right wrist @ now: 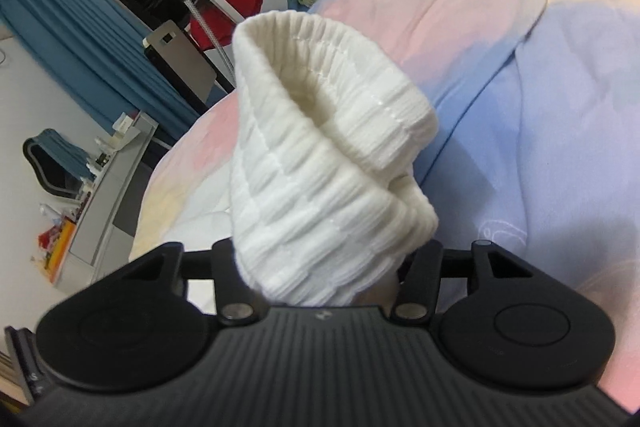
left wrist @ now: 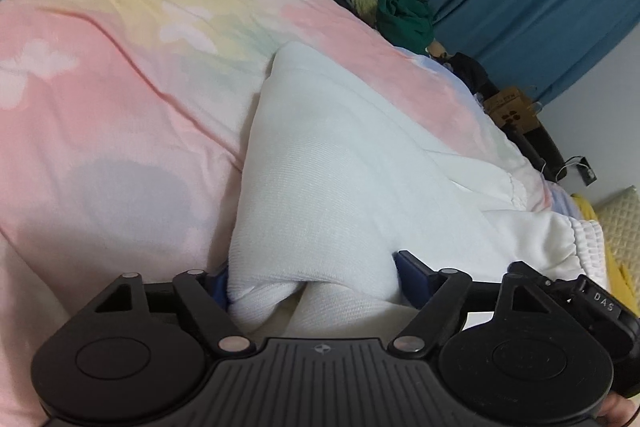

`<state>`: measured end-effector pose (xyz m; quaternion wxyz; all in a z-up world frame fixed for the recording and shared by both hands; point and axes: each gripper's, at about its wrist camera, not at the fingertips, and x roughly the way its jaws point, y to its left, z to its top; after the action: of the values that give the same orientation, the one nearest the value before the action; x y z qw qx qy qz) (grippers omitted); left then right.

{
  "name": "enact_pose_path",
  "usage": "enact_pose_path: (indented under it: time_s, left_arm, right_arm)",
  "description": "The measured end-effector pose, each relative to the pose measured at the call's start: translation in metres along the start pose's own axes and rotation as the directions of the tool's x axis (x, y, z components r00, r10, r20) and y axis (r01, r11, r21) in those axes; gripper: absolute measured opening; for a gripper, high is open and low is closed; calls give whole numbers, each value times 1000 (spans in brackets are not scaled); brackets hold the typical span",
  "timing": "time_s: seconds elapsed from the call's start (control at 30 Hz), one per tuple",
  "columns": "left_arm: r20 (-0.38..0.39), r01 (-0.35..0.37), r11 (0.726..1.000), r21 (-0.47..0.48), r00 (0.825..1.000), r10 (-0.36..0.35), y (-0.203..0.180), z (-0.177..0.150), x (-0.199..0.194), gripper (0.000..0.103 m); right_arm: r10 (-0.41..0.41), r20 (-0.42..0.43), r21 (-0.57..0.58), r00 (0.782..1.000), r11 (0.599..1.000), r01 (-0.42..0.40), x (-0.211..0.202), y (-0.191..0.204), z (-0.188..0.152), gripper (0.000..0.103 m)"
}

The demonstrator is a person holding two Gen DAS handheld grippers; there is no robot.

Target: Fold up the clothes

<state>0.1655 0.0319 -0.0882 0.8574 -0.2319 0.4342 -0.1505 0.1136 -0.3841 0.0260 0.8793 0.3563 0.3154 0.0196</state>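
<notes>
Fingers (left wrist: 224, 287) either side of white garment (left wrist: 340, 167) (bunched between).

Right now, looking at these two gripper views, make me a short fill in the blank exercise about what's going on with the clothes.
1. The garment bunched between the fingers of the left gripper is ____ in colour.
2. The part of the garment sticking up from the right gripper is a ribbed ____.
3. The garment rests on a pastel ____ of pink, yellow and blue patches.
4. The curtains behind the bed are ____.

Missing words: white; cuff; blanket; blue
</notes>
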Motion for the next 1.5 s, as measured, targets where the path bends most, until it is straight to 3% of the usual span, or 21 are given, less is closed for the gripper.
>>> enact_pose_path:
  time_s: [0.23, 0.47, 0.63, 0.8, 1.0, 1.1, 1.2, 1.33, 1.43, 1.5]
  left_arm:
    - [60, 13, 1000, 24, 998, -15, -7, -4, -16, 62]
    - [120, 90, 996, 23, 989, -92, -16, 2, -40, 51]
    - [223, 148, 988, 38, 963, -153, -42, 12, -57, 50]
    - [286, 183, 977, 106, 936, -206, -100, 33, -54, 50]
    - [320, 194, 956, 221, 911, -259, -215, 72, 11, 51]
    - [299, 206, 942, 265, 911, -283, -271, 83, 63, 51]
    - [255, 235, 931, 280, 916, -308, -315, 90, 122, 51]
    - [204, 258, 912, 318, 921, -332, -353, 85, 194, 51]
    - [143, 235, 912, 337, 944, -296, -356, 67, 237, 51]
    - [121, 216, 917, 335, 955, -270, -344, 49, 257, 52]
  right_arm:
    - [28, 32, 3, 999, 1000, -28, -6, 6, 3, 49]
    - [72, 76, -36, 995, 997, -69, -23, 22, 11, 44]
    - [116, 132, -52, 984, 993, -110, -49, 33, 33, 43]
    - [139, 207, -26, 968, 990, -137, -72, 24, 73, 43]
    - [92, 341, 111, 936, 984, -137, -88, -24, 140, 43]
    - [41, 396, 168, 917, 979, -116, -89, -61, 177, 43]
    - [3, 465, 163, 885, 983, -89, -86, -97, 207, 43]
    - [-36, 537, 150, 843, 987, -54, -71, -148, 220, 43]
    - [-89, 519, 172, 850, 985, -2, -52, -183, 215, 43]
    - [-136, 463, 242, 876, 970, 22, -36, -205, 204, 43]
